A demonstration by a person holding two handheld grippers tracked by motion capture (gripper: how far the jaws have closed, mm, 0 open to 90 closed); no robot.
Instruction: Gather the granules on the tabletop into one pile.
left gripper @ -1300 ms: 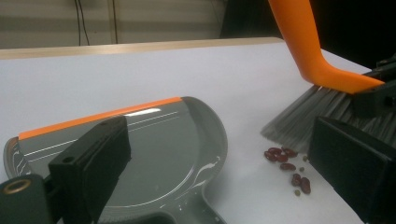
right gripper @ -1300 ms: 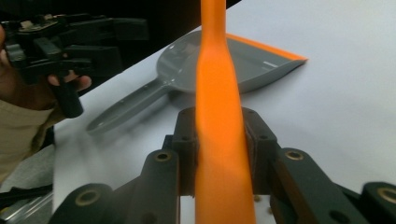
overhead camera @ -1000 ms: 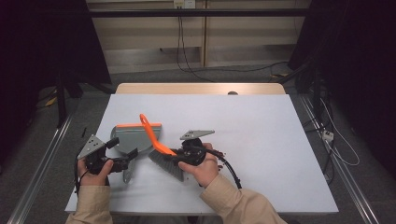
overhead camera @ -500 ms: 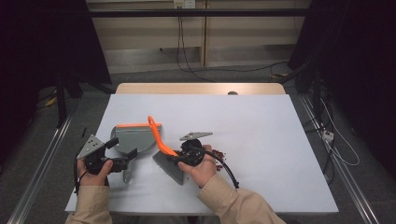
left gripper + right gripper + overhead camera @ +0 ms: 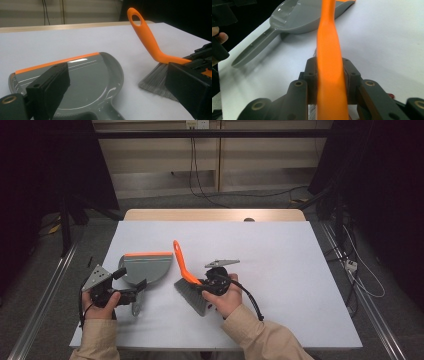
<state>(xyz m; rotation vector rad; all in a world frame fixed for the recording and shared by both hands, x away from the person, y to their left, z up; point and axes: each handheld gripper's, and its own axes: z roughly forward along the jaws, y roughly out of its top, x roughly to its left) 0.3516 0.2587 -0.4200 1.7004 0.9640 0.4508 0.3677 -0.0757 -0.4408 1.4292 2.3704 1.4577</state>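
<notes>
The right gripper (image 5: 202, 285) is clamped tight on the brush (image 5: 186, 279), both pads pressed flat against the orange handle, as the right gripper view shows clearly (image 5: 329, 75). In the high view the brush sits near the front middle of the table (image 5: 300, 270), bristles down on the white top and fanned toward the person. Its handle rises steeply from the grip and leans away and a touch left, hanging-hole end uppermost, so the long axis runs from the bristles near the front edge up toward the far side.

Just left of it lies the dustpan (image 5: 145, 269), flat on the table, orange lip facing the far side, its grey handle pointing back toward the person. Brush and dustpan are close but apart.

The left gripper (image 5: 129, 284) has its jaws standing wide apart, gripping nothing. In the high view the dustpan's handle lies just by the nearer one, and the left gripper view shows the pan between them (image 5: 82, 82).

Against a second ago, the brush has slid nearer the person and dropped lower, with its handle now more upright. The dustpan has not shifted, and the left hand has held its spot.
</notes>
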